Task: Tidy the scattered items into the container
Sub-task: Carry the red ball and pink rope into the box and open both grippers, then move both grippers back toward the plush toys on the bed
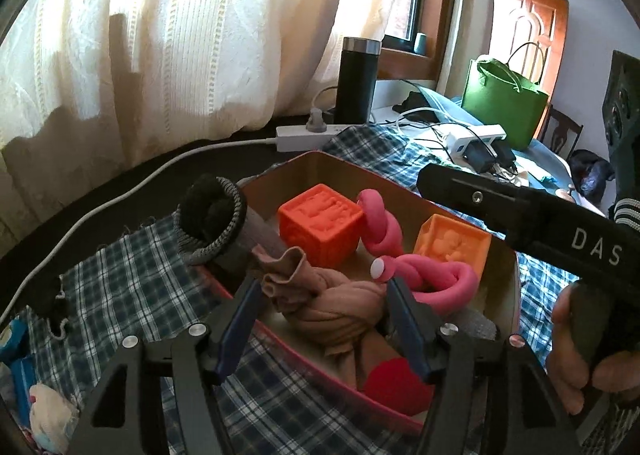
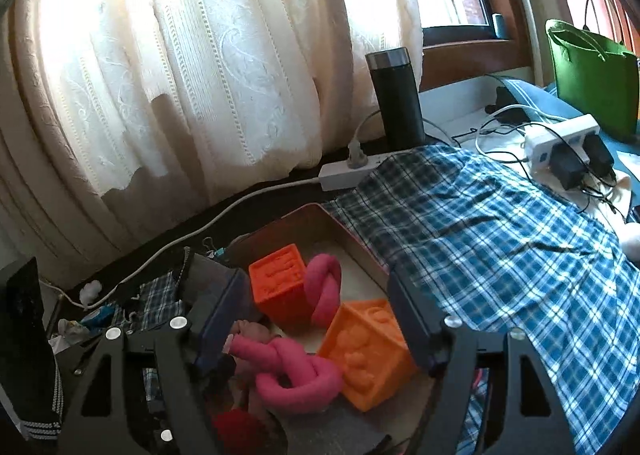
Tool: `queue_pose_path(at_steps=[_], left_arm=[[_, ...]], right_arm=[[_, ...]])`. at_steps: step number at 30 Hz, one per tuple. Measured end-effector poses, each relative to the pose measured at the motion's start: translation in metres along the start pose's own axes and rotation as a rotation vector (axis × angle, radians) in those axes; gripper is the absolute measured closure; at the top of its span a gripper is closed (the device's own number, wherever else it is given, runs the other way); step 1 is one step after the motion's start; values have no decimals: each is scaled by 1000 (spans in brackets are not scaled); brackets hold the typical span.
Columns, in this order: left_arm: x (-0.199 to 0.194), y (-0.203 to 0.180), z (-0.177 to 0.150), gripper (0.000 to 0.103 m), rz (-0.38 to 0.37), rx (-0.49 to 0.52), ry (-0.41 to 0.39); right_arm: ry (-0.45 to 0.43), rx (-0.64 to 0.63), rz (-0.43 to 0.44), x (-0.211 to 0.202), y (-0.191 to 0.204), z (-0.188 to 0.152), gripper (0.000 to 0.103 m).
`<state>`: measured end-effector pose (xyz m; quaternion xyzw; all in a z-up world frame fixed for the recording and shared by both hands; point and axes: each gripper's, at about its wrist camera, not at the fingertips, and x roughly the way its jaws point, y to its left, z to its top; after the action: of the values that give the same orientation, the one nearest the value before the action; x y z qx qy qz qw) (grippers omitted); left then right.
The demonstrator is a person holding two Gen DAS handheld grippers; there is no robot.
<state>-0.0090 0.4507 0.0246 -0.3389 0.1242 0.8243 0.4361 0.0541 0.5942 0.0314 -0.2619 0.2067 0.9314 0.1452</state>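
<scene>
**One box, two blocks, one pink rope, a few socks**

I am looking at one blue plaid cloth [image 2: 500, 223] covering the table, and on it one container [image 1: 508, 283], a shallow red-rimmed box whose long axis is running from near my left gripper away toward the curtain [image 1: 160, 35].

Inside it I am counting two rubber blocks: the red-orange block [image 1: 320, 223] sitting toward the far corner, and the lighter orange block [image 2: 368, 351] lying nearer the right wall, tilted on an edge in the right wrist view. One knotted pink rope toy [image 2: 296, 375] is winding between and in front of them, its white-tipped end [image 1: 378, 269] pointing toward my left gripper.

One tan knotted sock [image 1: 332, 303] is lying lengthwise at the near end. One grey-and-black rolled sock [image 1: 212, 219] is resting on the left rim, opening facing up. One red item [image 1: 396, 387] is sitting at the near corner; I cannot tell what it is.

My left gripper [image 1: 324, 319] is hanging over the tan sock, fingers apart. My right gripper [image 2: 312, 323] is hovering above the blocks, fingers apart too.
</scene>
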Motion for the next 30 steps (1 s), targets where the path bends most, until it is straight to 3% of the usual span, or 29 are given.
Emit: queue_pose_path(at_steps=[7,18,23,30], left_arm=[[-9,3,-3,37,29,5,-1],[-36,36,-19,36,67,-76,29],[-59,65,-32,28,108,-134,29],[-95,115,-52,23,187,-227,14]], right_arm=[[2,-23,12,-4,15,-3,26],[7,-78,50,-10,53,-11,25],[27,-117,87,-6,79,-19,25],[48,-155,137,-2,112,-30,24]])
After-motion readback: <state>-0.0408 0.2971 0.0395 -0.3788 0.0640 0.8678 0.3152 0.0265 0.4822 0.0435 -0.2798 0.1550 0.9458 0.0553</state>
